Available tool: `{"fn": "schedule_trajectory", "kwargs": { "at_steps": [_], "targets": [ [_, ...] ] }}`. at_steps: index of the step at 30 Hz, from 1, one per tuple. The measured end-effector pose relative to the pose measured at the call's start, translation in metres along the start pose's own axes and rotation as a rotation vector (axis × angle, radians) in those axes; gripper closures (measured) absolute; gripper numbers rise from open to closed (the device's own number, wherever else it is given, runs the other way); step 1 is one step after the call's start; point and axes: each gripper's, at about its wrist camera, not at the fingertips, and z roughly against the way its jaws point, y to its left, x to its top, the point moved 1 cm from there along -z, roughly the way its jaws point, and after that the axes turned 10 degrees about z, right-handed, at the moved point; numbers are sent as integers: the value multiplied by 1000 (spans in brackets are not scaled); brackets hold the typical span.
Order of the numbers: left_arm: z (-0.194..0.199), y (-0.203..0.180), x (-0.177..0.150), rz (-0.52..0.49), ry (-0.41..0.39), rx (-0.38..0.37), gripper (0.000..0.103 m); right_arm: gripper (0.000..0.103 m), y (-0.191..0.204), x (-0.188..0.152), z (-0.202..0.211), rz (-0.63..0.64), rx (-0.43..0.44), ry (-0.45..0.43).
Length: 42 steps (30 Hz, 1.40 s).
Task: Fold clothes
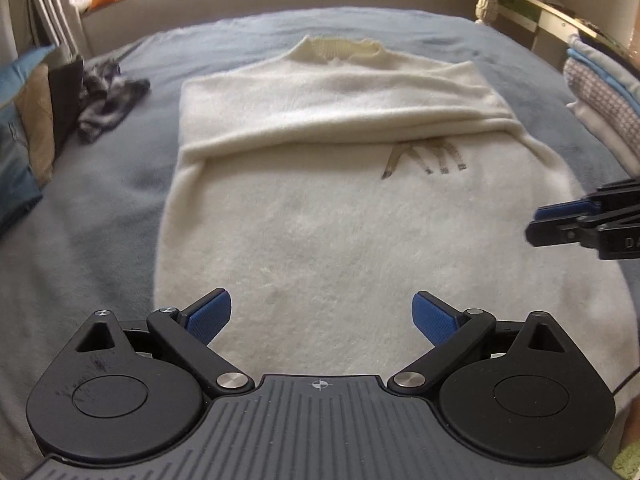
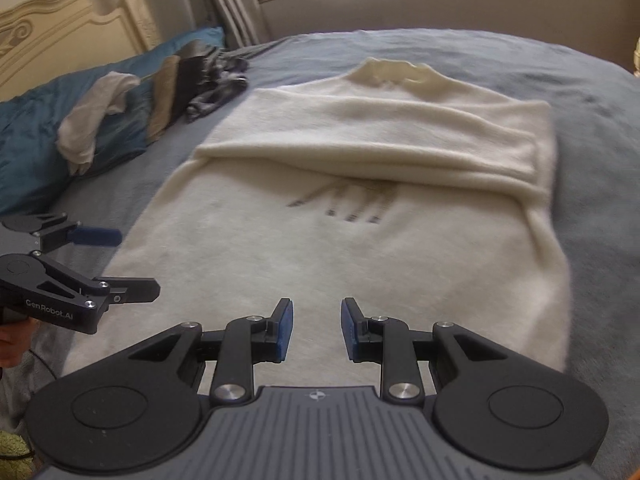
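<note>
A cream sweater (image 1: 320,208) lies flat on the blue-grey bedspread (image 1: 92,216), collar (image 1: 340,50) at the far end. Its sleeves are folded across the chest and partly cover some dark lettering (image 1: 428,158). My left gripper (image 1: 322,316) hovers over the sweater's near hem, jaws wide open and empty. The right gripper (image 1: 534,222) reaches in from the right edge. In the right wrist view the sweater (image 2: 340,240) fills the middle. My right gripper (image 2: 317,330) stands over its near hem with a narrow gap and nothing between the pads. The left gripper (image 2: 128,264) is open beside the sweater's left edge.
A dark patterned garment (image 1: 108,96) and pillows (image 1: 24,132) lie at the left of the bed. A stack of folded clothes (image 1: 600,100) sits at the right. In the right wrist view there are a teal pillow (image 2: 36,152), a white cloth (image 2: 92,116) and a cream headboard (image 2: 60,28).
</note>
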Motion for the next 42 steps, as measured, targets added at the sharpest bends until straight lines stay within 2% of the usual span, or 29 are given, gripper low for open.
{"fn": "schedule_trajectory", "kwargs": {
  "at_steps": [3,5,9,14,17,18,21,23,27,32,36,40,42],
  "targets": [
    [0,9,8,26,-32,-11,5,75,-13,3,-3,-52,-10,6],
    [-3,18,24,42,-54,-5,5,75,-24,10,-2,-82,-18,-19],
    [-11,34,68,77,-109,9,5,75,-51,39,2,-127,-32,-96],
    [-40,40,139,107,-205,35,5,74,-90,95,-10,-165,-31,-161],
    [-69,33,182,110,-205,25,5,74,-110,138,-30,-176,-31,-181],
    [-80,29,195,108,-200,27,5,70,-114,153,-41,-159,-40,-178],
    [-111,19,224,126,-167,29,5,63,-118,197,-77,-56,-88,-148],
    [-130,12,237,138,-136,36,5,62,-118,226,-105,18,-102,-111],
    [-153,5,253,142,-170,70,5,61,-112,263,-156,121,-123,-66],
    [-181,16,255,242,-167,108,8,61,-105,285,-204,238,-95,-50],
    [-194,24,244,278,-149,163,9,62,-122,296,-233,209,-27,-12],
    [-199,29,241,302,-159,184,10,63,-144,304,-259,141,67,46],
    [-200,29,239,302,-166,193,10,74,-154,302,-267,94,132,66]
  ]
}}
